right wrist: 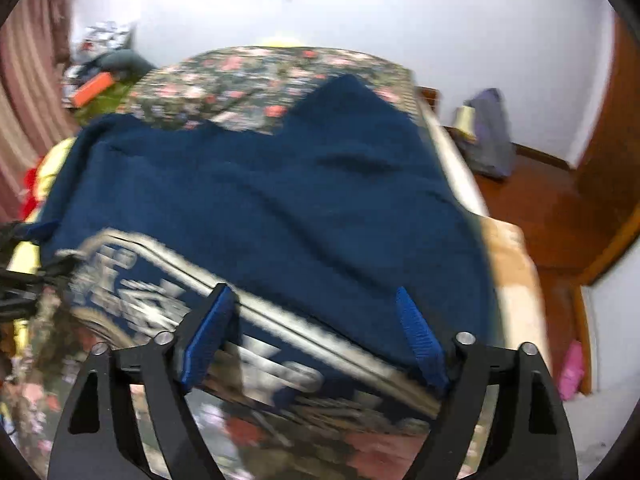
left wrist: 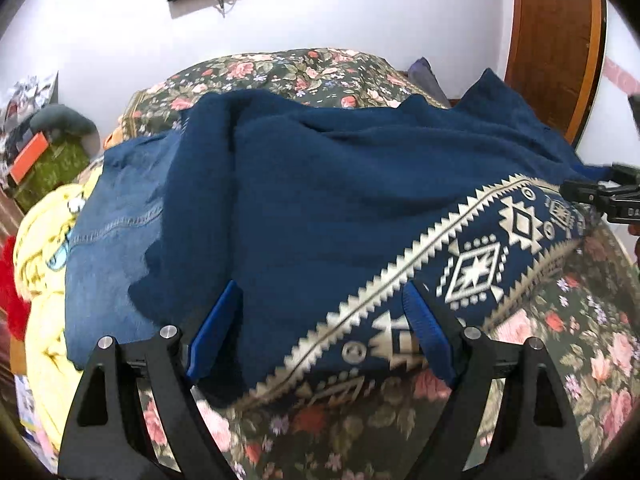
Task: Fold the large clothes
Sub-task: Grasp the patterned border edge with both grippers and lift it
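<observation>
A large navy garment (left wrist: 320, 200) with a cream patterned border (left wrist: 472, 268) lies spread over the floral bed (left wrist: 580, 340). It also shows in the right wrist view (right wrist: 280, 208), with the border (right wrist: 168, 292) blurred near the front edge. My left gripper (left wrist: 320, 328) is open, its blue pads either side of the border's near edge, just above the cloth. My right gripper (right wrist: 312, 336) is open over the garment's near hem, holding nothing. The right gripper also shows at the far right of the left wrist view (left wrist: 604, 196).
Jeans (left wrist: 112, 248) and a yellow garment (left wrist: 44, 264) lie left of the navy one. A red cloth (left wrist: 10, 280) sits at the far left. A wooden door (left wrist: 552, 40) and wooden floor (right wrist: 540, 208) are to the right of the bed. A bag (right wrist: 488, 136) leans on the wall.
</observation>
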